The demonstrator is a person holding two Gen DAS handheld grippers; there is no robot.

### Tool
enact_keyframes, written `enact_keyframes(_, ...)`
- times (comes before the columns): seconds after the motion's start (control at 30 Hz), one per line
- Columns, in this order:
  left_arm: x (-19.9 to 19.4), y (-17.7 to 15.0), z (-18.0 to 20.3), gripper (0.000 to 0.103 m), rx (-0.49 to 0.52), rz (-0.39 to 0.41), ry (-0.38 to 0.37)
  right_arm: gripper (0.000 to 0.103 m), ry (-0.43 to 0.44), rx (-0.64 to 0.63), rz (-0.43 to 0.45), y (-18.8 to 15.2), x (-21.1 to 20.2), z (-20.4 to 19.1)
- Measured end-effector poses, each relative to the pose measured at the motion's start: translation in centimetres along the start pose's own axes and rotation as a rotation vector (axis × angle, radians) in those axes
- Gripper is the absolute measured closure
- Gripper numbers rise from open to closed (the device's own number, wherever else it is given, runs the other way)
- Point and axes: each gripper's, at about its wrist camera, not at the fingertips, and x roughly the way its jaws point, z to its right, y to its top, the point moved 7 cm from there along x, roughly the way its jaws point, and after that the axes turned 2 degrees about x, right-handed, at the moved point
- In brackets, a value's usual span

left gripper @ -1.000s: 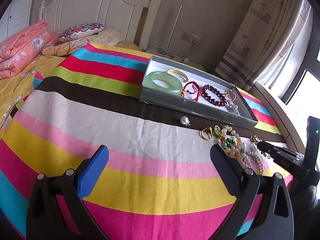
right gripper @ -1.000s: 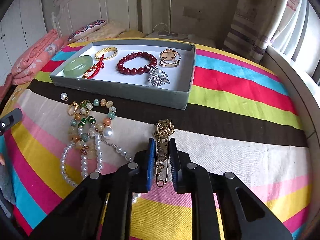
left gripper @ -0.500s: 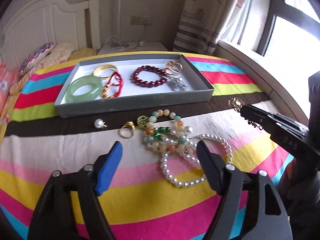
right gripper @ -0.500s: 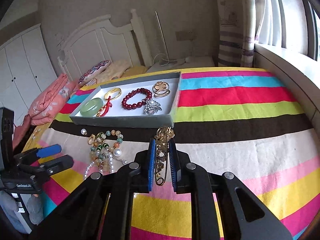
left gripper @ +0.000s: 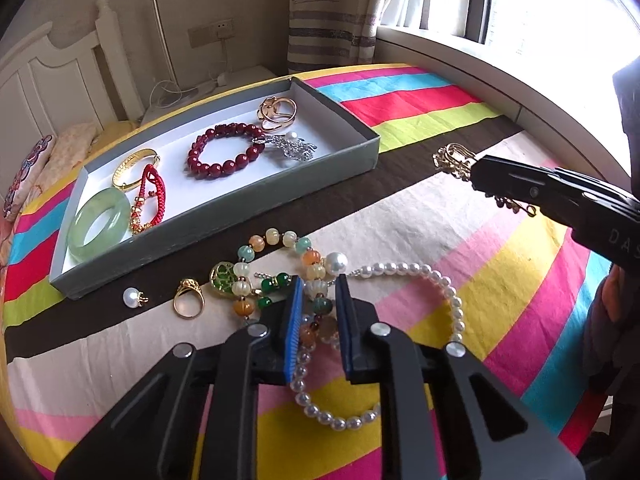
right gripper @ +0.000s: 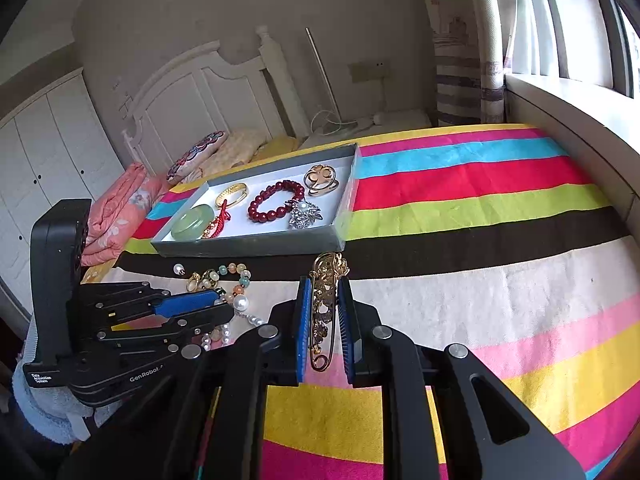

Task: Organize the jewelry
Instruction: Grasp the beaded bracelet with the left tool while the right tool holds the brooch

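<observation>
A grey tray (left gripper: 224,216) on the striped bedspread holds a jade bangle (left gripper: 100,230), a gold bangle, a red cord bracelet, a dark red bead bracelet (left gripper: 224,152), a silver brooch and a gold clover piece. In front of it lie a multicoloured bead bracelet (left gripper: 276,238), a pearl necklace (left gripper: 452,300), a gold ring (left gripper: 188,300) and a pearl pendant (left gripper: 132,297). My left gripper (left gripper: 318,292) is down on that heap, its jaws closing with beads of the bracelet pressed between the pads. My right gripper (right gripper: 325,284) is shut on a gold pin brooch (right gripper: 326,300), held above the bedspread right of the heap.
The bed's white headboard (right gripper: 200,92) and pillows (right gripper: 208,152) lie beyond the tray. A folded pink quilt (right gripper: 116,216) sits at the left. A window sill (left gripper: 500,68) and curtain run along the right side. Striped bedspread stretches right of the tray.
My left gripper swung over to the jewellery heap, came down on it and closed from wide open onto the beads. The right gripper lifted slightly with the brooch still in it.
</observation>
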Motion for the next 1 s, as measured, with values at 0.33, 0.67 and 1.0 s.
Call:
enact_keyframes(0.33, -2.0, -0.5, -0.4, 0.094, -0.046, 0.066, -0.025, 0.087, 0.001, -0.002, 0.005, 0.1, -0.1, 0.0)
enact_keyframes(0.67, -7.0, 1.2, -1.9, 0.094, -0.059, 0.176, 0.020, 0.087, -0.006, -0.030, 0.026, 0.3, -0.5, -0.5)
enact_keyframes(1.0, -10.2, 2.1, -2.6, 0.094, -0.059, 0.243, 0.051, 0.088, 0.049, -0.106, 0.035, 0.0, -1.1, -4.0)
